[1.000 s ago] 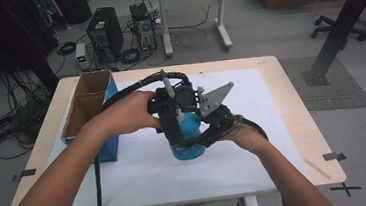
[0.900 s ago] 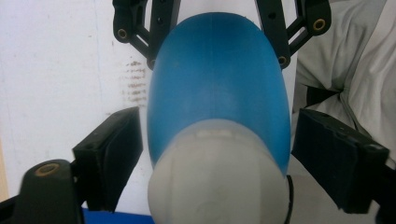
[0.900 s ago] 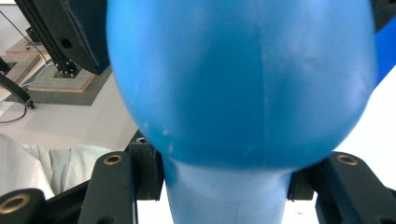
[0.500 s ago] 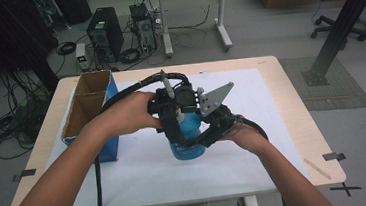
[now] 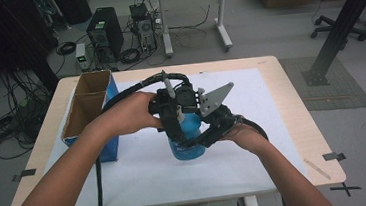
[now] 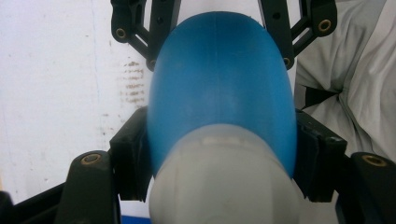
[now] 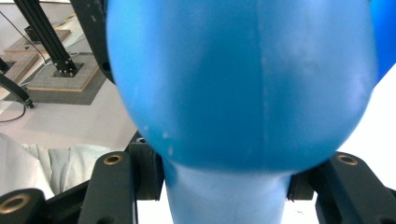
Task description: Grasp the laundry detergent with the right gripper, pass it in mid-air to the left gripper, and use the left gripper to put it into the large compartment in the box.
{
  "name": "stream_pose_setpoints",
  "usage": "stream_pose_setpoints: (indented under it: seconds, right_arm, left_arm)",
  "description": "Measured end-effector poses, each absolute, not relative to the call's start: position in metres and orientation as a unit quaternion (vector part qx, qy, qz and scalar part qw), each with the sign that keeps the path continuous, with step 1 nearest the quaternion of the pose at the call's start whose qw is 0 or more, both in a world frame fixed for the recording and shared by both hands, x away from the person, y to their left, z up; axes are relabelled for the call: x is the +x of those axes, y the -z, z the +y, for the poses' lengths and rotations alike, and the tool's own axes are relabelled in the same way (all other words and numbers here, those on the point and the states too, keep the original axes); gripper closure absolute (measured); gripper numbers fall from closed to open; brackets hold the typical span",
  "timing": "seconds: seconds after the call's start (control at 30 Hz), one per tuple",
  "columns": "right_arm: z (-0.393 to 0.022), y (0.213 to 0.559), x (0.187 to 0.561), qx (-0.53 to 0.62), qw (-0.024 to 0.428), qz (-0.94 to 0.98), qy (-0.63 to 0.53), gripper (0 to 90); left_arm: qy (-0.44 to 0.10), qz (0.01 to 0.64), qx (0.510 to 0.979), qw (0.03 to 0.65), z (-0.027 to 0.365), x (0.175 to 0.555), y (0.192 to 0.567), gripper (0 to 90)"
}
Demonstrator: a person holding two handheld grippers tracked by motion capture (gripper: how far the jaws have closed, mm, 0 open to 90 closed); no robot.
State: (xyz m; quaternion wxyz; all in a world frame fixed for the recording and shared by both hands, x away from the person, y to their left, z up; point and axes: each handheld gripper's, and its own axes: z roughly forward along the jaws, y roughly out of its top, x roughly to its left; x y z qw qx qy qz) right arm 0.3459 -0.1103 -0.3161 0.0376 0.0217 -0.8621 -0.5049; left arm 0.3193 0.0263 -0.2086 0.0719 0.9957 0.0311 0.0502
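Observation:
A blue plastic bottle with a pale cap stands upright on the white mat at the middle of the table. My left gripper comes down on it from above. Its jaws have just been closing with the bottle between them, and the pads now press on the bottle's sides just below the cap. My right gripper reaches in from the right, shut on a narrower part of the bottle. Both hands sit close together over the bottle.
An open cardboard box with blue sides stands at the table's left edge, next to my left forearm. Computers and loose cables lie on the floor beyond the far edge. A dark metal post rises at the right.

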Motion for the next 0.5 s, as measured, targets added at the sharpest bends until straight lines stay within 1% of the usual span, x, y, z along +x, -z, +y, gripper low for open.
stream_pose_setpoints:
  seconds: [0.13, 0.5]
  right_arm:
    - [-0.1100, 0.3169, 0.3456, 0.023, 0.037, -0.863, 0.503, 43.6]
    - [-0.1090, 0.3175, 0.3461, 0.025, 0.037, -0.862, 0.504, 43.7]
  left_arm:
    - [-0.050, 0.031, 0.996, 0.073, 0.0271, 0.3202, 0.2094, 36.8]
    - [-0.058, 0.026, 0.995, 0.073, 0.0274, 0.3189, 0.2096, 37.9]
